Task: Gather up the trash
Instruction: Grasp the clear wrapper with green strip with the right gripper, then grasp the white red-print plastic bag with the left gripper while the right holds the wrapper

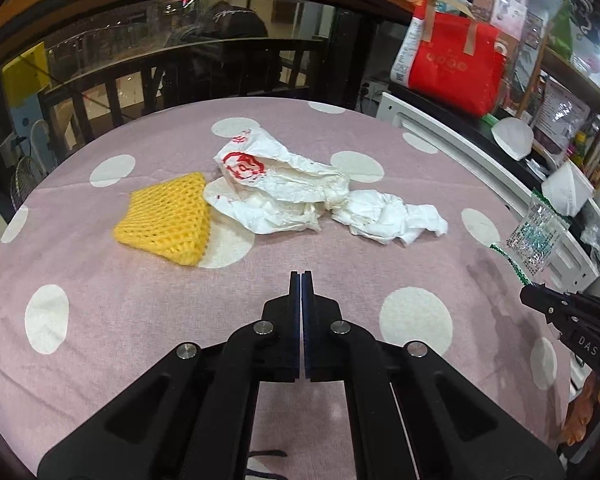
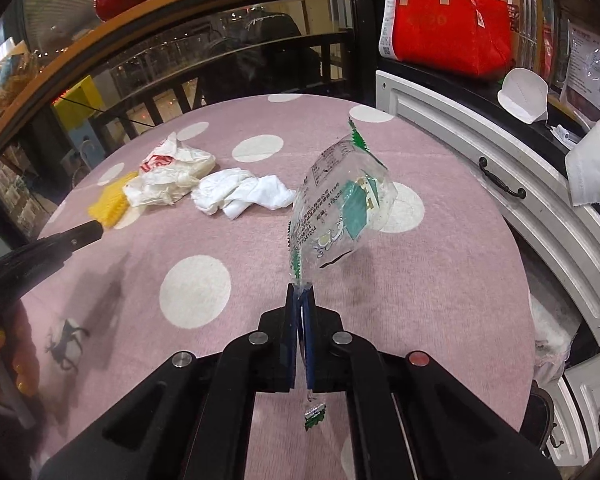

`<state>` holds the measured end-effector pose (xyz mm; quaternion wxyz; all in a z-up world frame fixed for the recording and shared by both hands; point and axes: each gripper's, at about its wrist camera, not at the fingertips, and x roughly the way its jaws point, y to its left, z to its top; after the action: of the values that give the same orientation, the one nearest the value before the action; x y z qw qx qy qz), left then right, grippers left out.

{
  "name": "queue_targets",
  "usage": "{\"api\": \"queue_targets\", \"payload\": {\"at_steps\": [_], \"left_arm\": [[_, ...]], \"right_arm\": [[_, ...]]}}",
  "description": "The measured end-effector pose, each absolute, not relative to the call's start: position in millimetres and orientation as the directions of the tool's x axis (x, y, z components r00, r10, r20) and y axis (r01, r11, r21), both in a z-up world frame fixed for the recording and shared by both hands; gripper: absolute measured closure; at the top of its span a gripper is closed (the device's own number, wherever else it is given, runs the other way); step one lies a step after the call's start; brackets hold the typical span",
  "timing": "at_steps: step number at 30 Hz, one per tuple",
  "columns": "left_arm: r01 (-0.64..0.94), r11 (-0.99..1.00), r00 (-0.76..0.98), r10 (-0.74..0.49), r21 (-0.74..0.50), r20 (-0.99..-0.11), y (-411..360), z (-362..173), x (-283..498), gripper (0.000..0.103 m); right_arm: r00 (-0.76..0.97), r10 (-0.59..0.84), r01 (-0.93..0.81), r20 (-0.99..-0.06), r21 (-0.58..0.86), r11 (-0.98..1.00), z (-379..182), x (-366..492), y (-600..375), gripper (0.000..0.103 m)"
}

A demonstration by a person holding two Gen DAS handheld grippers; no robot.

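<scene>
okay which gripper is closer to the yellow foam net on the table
Left. The left gripper hangs shut and empty just short of the yellow foam net. The right gripper, off to the right, is clamped on a clear wrapper.

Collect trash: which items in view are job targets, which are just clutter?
Job:
clear plastic wrapper, clamped in the right gripper
crumpled tissue
white plastic bag
yellow foam net

Clutter:
red tote bag
white face masks
white cabinet

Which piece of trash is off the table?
The clear wrapper, pinched in the right gripper; yellow foam net, white plastic bag and crumpled tissue lie on the cloth.
</scene>
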<state>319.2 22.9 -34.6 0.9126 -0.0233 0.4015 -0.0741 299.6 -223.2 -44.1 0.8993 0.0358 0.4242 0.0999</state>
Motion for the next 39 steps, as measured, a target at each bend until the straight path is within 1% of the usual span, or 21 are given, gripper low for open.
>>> {"api": "queue_targets", "payload": {"at_steps": [3, 5, 8, 11, 13, 14, 15, 16, 17, 19, 20, 21, 22, 23, 24, 25, 26, 29, 32, 35, 39], "left_arm": [[0.107, 0.991, 0.696, -0.135, -0.083, -0.705, 22, -31, 323, 0.102], [0.124, 0.988, 0.686, -0.151, -0.09, -0.712, 21, -31, 335, 0.101], [0.132, 0.991, 0.686, -0.076, 0.021, -0.724, 6, -34, 362, 0.101], [0.163, 0.984, 0.659, -0.057, 0.069, -0.75, -6, -43, 393, 0.098], [0.195, 0.978, 0.625, -0.063, 0.078, -0.778, -15, -52, 414, 0.083], [0.195, 0.978, 0.614, -0.061, 0.077, -0.787, -17, -56, 422, 0.057], [0.179, 0.98, 0.623, -0.048, 0.082, -0.781, -18, -59, 427, 0.028], [0.17, 0.982, 0.649, -0.046, 0.086, -0.76, -19, -60, 427, 0.02], [0.174, 0.981, 0.669, -0.05, 0.09, -0.742, -20, -60, 427, 0.018], [0.186, 0.977, 0.655, -0.042, 0.107, -0.755, -25, -66, 432, 0.02], [0.182, 0.977, 0.643, -0.035, 0.108, -0.765, -26, -70, 434, 0.029], [0.17, 0.98, 0.628, -0.029, 0.101, -0.777, -26, -75, 437, 0.045], [0.162, 0.983, 0.61, -0.036, 0.08, -0.791, -23, -80, 440, 0.053], [0.154, 0.987, 0.616, -0.065, 0.039, -0.785, -18, -79, 439, 0.06], [0.137, 0.99, 0.609, -0.07, 0.018, -0.79, -14, -80, 439, 0.075], [0.126, 0.992, 0.605, -0.084, -0.008, -0.792, -10, -79, 439, 0.076], [0.11, 0.993, 0.602, -0.093, -0.034, -0.793, -5, -77, 438, 0.082], [0.098, 0.993, 0.62, -0.112, -0.065, -0.777, 3, -68, 426, 0.083], [0.105, 0.993, 0.654, -0.114, -0.06, -0.748, 4, -58, 402, 0.084], [0.144, 0.986, 0.675, -0.16, -0.085, -0.72, 1, -46, 370, 0.085], [0.195, 0.977, 0.712, -0.198, -0.082, -0.673, -10, -27, 323, 0.084]], "right_arm": [[0.621, 0.213, -0.152, -0.754, 0.151, 0.977, -44, 292, -226, 0.099], [0.622, 0.215, -0.154, -0.753, 0.152, 0.976, -44, 290, -227, 0.099], [0.62, 0.22, -0.152, -0.753, 0.16, 0.975, -45, 291, -228, 0.099], [0.62, 0.222, -0.148, -0.753, 0.166, 0.975, -45, 292, -230, 0.099], [0.616, 0.224, -0.145, -0.755, 0.172, 0.974, -46, 291, -232, 0.099], [0.615, 0.224, -0.143, -0.756, 0.172, 0.975, -46, 290, -233, 0.099], [0.615, 0.223, -0.143, -0.756, 0.171, 0.975, -47, 289, -234, 0.099], [0.615, 0.221, -0.143, -0.757, 0.169, 0.975, -47, 288, -235, 0.099], [0.615, 0.218, -0.141, -0.758, 0.166, 0.976, -48, 287, -236, 0.099], [0.612, 0.214, -0.137, -0.762, 0.164, 0.977, -50, 286, -240, 0.099], [0.61, 0.212, -0.133, -0.764, 0.165, 0.977, -51, 286, -241, 0.099], [0.608, 0.211, -0.129, -0.765, 0.167, 0.978, -51, 287, -241, 0.099], [0.607, 0.214, -0.125, -0.766, 0.173, 0.977, -52, 287, -243, 0.099], [0.606, 0.216, -0.124, -0.765, 0.177, 0.976, -53, 287, -243, 0.099], [0.608, 0.217, -0.123, -0.764, 0.18, 0.976, -53, 286, -244, 0.099], [0.61, 0.219, -0.122, -0.762, 0.182, 0.976, -53, 284, -244, 0.099], [0.611, 0.221, -0.124, -0.76, 0.185, 0.975, -52, 282, -244, 0.099], [0.616, 0.226, -0.125, -0.755, 0.19, 0.974, -50, 277, -247, 0.099], [0.624, 0.236, -0.121, -0.745, 0.206, 0.971, -47, 269, -252, 0.099], [0.633, 0.245, -0.121, -0.734, 0.219, 0.968, -45, 257, -257, 0.099], [0.65, 0.243, -0.117, -0.72, 0.222, 0.968, -42, 238, -264, 0.099]]}}
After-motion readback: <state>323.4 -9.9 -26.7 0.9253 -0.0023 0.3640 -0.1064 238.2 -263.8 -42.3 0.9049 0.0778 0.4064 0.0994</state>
